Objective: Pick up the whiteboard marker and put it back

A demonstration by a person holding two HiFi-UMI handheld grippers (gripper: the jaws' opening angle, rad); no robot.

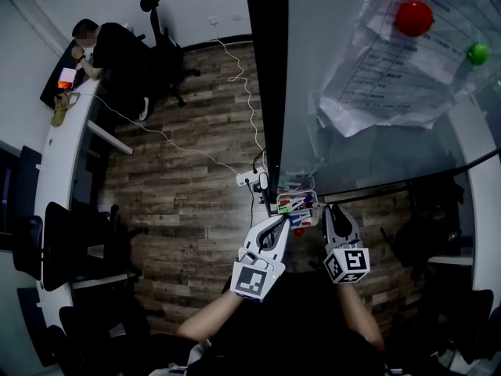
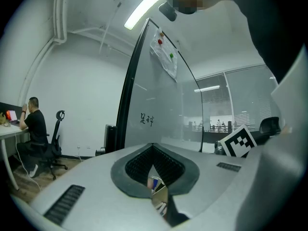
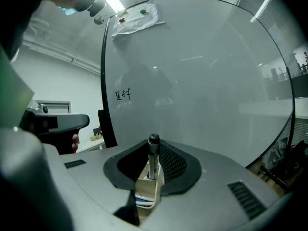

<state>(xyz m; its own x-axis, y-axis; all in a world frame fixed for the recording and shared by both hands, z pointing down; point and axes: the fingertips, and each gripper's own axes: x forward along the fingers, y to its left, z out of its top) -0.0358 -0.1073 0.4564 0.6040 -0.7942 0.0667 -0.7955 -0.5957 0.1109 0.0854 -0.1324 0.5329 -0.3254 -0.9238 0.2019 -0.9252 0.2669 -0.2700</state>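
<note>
A whiteboard marker (image 3: 153, 158) with a black cap stands upright between the jaws of my right gripper (image 3: 154, 146), which is shut on it. Its lower end sits in a small white marker holder (image 3: 146, 190) that has other markers in it. In the head view that holder (image 1: 297, 204) hangs at the foot of the glass whiteboard (image 1: 352, 139), with my right gripper (image 1: 333, 211) just right of it. My left gripper (image 1: 279, 222) is at the holder's left side. In the left gripper view its jaws (image 2: 153, 149) meet at the tips with nothing between them, and the holder (image 2: 159, 195) shows through the gap.
A paper sheet (image 1: 391, 61) is pinned to the board by a red magnet (image 1: 412, 18) and a green one (image 1: 477, 52). A power strip (image 1: 249, 178) with a white cable lies on the wooden floor. A person (image 1: 109, 49) sits at a desk far left, beside office chairs.
</note>
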